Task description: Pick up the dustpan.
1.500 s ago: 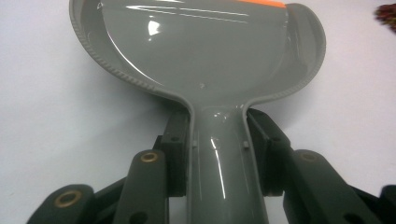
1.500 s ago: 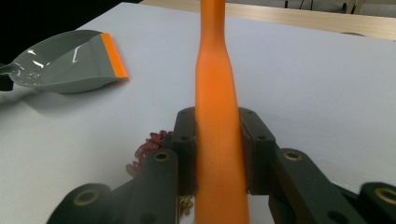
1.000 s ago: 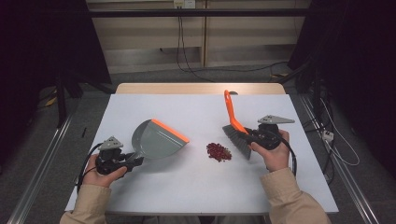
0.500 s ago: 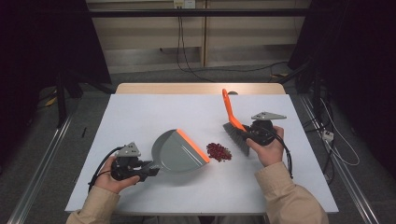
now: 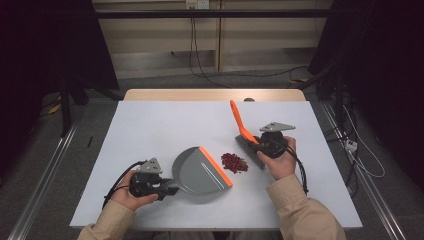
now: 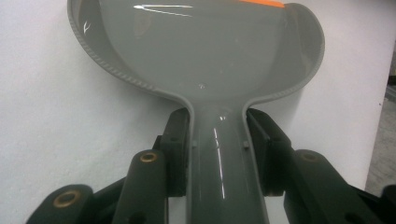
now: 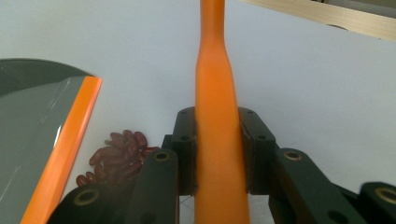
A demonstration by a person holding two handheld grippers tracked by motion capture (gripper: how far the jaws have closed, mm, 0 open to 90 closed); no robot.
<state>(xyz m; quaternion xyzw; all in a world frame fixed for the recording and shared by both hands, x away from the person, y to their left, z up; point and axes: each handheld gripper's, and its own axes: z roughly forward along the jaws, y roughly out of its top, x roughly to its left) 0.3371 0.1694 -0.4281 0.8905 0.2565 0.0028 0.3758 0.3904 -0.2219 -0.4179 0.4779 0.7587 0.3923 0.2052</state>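
A grey dustpan [image 5: 200,172] with an orange lip lies flat on the white table [image 5: 160,125]. My left gripper [image 5: 167,189] is shut on its handle [image 6: 219,163], and its pan [image 6: 196,51] spreads ahead of the jaws. A small heap of red beans [image 5: 234,162] lies just right of the orange lip. My right gripper [image 5: 260,146] is shut on the orange handle [image 7: 217,121] of a brush [image 5: 240,122], whose dark bristles touch the table right of the beans [image 7: 116,156]. The dustpan's lip [image 7: 65,149] shows at the left of the right gripper view.
A wooden strip [image 5: 210,95] runs along the table's far edge. Cables [image 5: 350,150] and a rail lie on the floor to the right. Dark curtains hang at both sides.
My left gripper has slid the dustpan to the right, up to the beans. The brush has sunk slightly toward the table beside the heap.
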